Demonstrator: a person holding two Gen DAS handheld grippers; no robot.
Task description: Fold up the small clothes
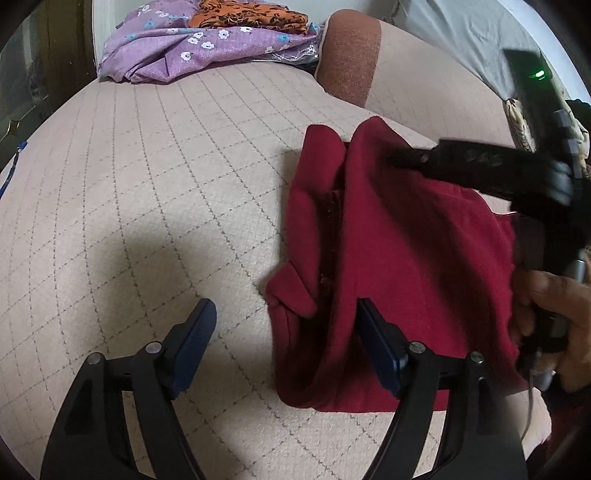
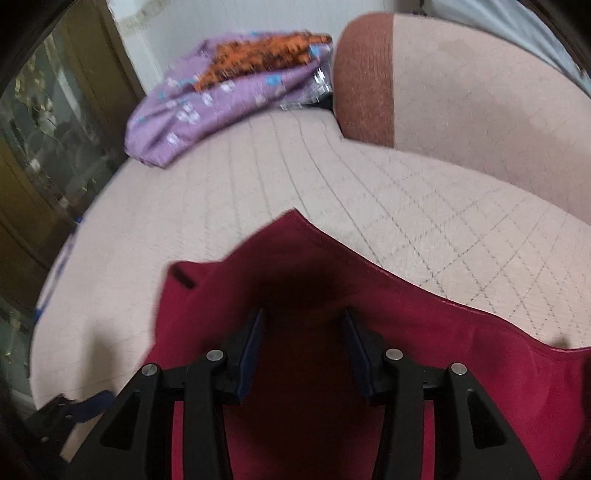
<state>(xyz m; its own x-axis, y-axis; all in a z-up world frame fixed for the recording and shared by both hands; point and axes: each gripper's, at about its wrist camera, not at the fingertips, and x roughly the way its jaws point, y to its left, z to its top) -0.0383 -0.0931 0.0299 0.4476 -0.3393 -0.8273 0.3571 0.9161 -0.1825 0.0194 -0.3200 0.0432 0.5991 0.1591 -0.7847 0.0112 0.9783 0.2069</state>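
A dark red garment [image 1: 402,258] lies partly folded on the beige quilted bed cover [image 1: 147,184]. My left gripper [image 1: 286,310] is open and empty, low over the garment's left edge, with one finger over the cover and the other over the cloth. The right gripper [image 1: 399,158] reaches in from the right over the garment's far part, blurred by motion. In the right wrist view the right gripper [image 2: 303,317] is open just above the red garment [image 2: 461,362], with nothing between its fingers.
A pile of purple flowered cloth [image 1: 192,48] with an orange patterned cloth [image 1: 255,16] on top lies at the far end. A beige and brown cushion [image 1: 354,55] stands at the back right. A wooden cabinet [image 2: 33,177] is on the left.
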